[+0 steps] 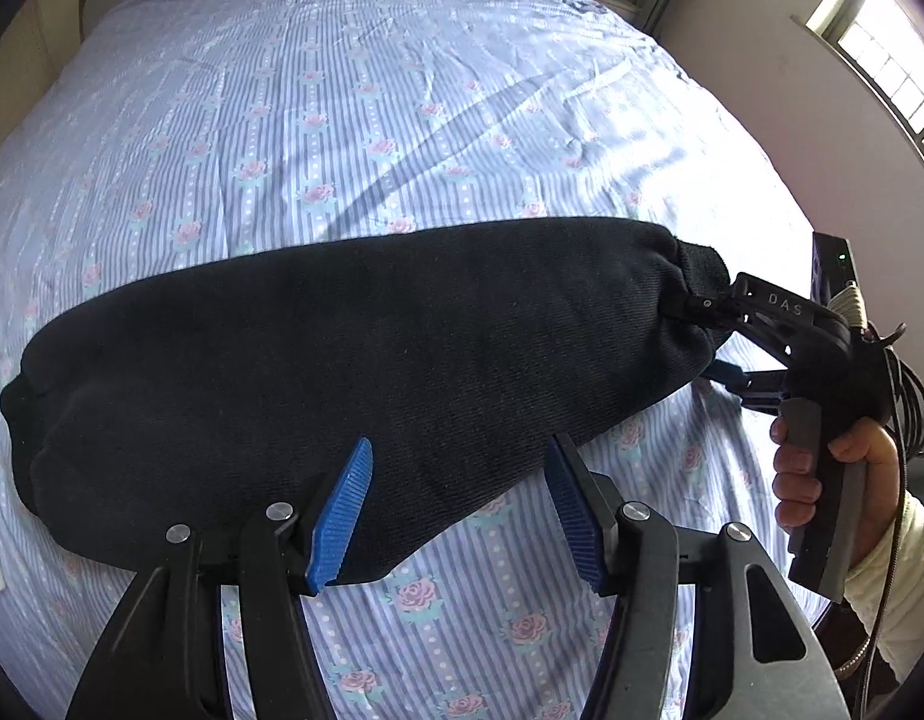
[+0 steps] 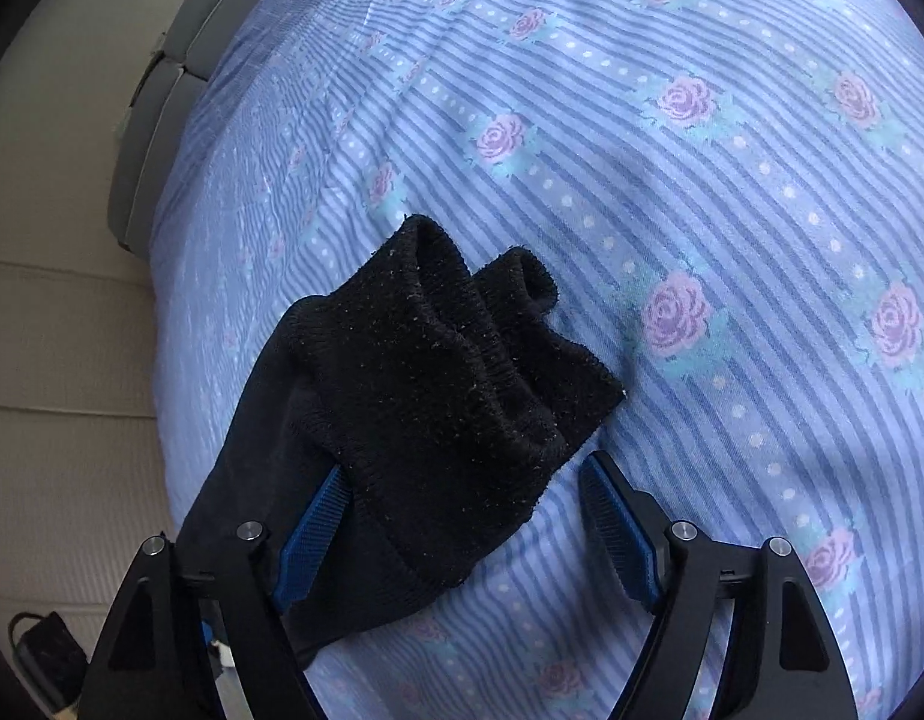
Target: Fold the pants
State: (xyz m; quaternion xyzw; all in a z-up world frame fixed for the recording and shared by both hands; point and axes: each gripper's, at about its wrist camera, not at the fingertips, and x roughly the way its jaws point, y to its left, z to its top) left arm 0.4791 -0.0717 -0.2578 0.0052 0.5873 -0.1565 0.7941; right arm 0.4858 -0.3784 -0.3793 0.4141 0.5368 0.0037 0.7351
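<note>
Black pants (image 1: 366,360) lie folded lengthwise in a long strip across a bed. My left gripper (image 1: 459,516) is open, its blue pads over the strip's near edge, one pad on the cloth and one beside it. My right gripper (image 2: 462,540) is open around the ribbed cuff end (image 2: 456,354) of the pants, which bunches up between the pads. In the left wrist view the right gripper (image 1: 726,342) sits at the strip's right end, held by a hand (image 1: 822,468).
The bed sheet (image 1: 402,108) is blue striped with pink roses and spreads wide beyond the pants. A grey headboard (image 2: 156,120) and a pale wall lie at the left of the right wrist view. A window (image 1: 882,54) is at upper right.
</note>
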